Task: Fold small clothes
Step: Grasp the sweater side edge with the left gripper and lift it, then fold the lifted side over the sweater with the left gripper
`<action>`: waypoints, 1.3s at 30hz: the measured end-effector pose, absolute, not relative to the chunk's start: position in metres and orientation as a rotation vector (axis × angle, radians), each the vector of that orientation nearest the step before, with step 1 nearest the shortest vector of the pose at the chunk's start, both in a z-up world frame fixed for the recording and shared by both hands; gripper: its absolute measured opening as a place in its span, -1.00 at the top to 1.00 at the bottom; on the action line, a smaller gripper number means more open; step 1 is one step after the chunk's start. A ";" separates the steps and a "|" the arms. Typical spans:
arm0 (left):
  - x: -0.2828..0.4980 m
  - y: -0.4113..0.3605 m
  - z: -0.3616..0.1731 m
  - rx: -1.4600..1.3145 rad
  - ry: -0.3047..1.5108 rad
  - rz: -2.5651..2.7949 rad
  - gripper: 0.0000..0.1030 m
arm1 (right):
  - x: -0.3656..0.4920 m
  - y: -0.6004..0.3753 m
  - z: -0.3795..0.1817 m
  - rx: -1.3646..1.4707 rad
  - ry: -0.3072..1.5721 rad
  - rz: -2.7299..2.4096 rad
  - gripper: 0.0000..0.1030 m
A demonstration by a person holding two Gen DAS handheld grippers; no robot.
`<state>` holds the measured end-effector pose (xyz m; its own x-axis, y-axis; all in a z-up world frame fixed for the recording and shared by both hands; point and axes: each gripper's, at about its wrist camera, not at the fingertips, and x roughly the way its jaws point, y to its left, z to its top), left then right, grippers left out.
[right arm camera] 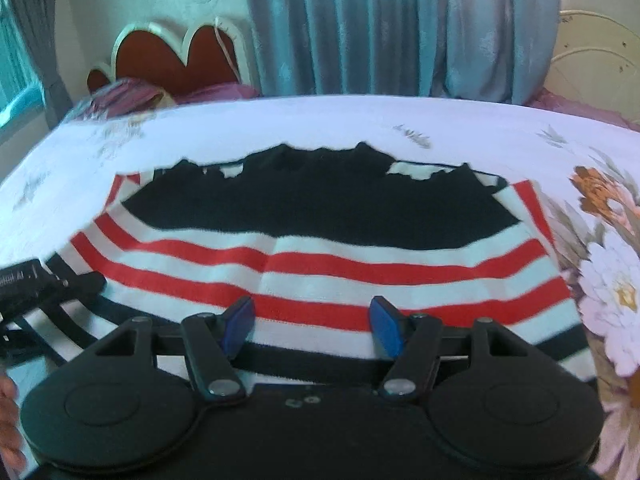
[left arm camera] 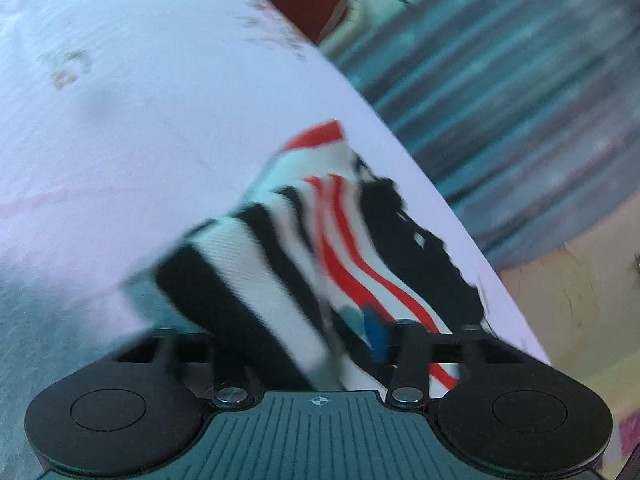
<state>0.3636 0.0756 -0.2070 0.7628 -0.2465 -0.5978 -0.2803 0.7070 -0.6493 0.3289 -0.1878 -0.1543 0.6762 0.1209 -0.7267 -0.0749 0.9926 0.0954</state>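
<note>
A small garment [right arm camera: 320, 264] with red, white and black stripes and a black far panel lies spread on the white floral bedsheet [right arm camera: 320, 120]. My right gripper [right arm camera: 312, 326] hovers open over its near stripes; both blue pads [right arm camera: 240, 324] are apart and nothing is pinched. In the left wrist view the garment [left arm camera: 280, 264] is bunched up between the fingers of my left gripper [left arm camera: 348, 332], which is shut on its edge. One blue pad [left arm camera: 376, 332] shows against the cloth, and the other is hidden under it. The left gripper [right arm camera: 44, 280] also appears at the garment's left side.
A red heart-shaped headboard [right arm camera: 176, 60] and blue-grey curtains [right arm camera: 400, 28] stand behind the bed. A purple pillow [right arm camera: 128, 96] lies at the far left corner. Part of a hand [right arm camera: 8, 412] shows at the lower left. The bed edge [left arm camera: 400, 128] runs diagonally close to the garment.
</note>
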 end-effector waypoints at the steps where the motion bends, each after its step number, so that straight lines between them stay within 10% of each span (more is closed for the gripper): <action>1: 0.364 0.078 -0.209 -0.823 0.720 0.023 0.39 | 0.331 -0.183 -0.162 0.007 0.834 0.112 -0.27; 9: 0.366 0.071 -0.199 -0.787 0.681 0.026 0.70 | 0.323 -0.174 -0.169 -0.081 0.784 0.104 -0.29; 25: 0.384 -0.057 -0.078 -0.180 0.478 -0.362 0.71 | 0.315 -0.240 -0.135 0.158 0.740 0.046 -0.25; 32: 0.363 -0.159 -0.108 0.083 0.591 -0.601 0.71 | 0.289 -0.323 -0.118 0.279 0.709 -0.118 -0.25; 37: 0.335 -0.178 -0.127 0.215 0.596 -0.614 0.30 | 0.270 -0.362 -0.114 0.369 0.691 -0.181 -0.29; 39: 0.328 -0.171 -0.118 0.196 0.610 -0.656 -0.17 | 0.269 -0.369 -0.112 0.423 0.676 -0.145 -0.29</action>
<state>0.3279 -0.1709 -0.1184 0.6261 -0.5125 -0.5877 0.6238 0.7814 -0.0168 0.2686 -0.3691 -0.1118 0.7741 0.0055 -0.6331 0.2648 0.9055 0.3315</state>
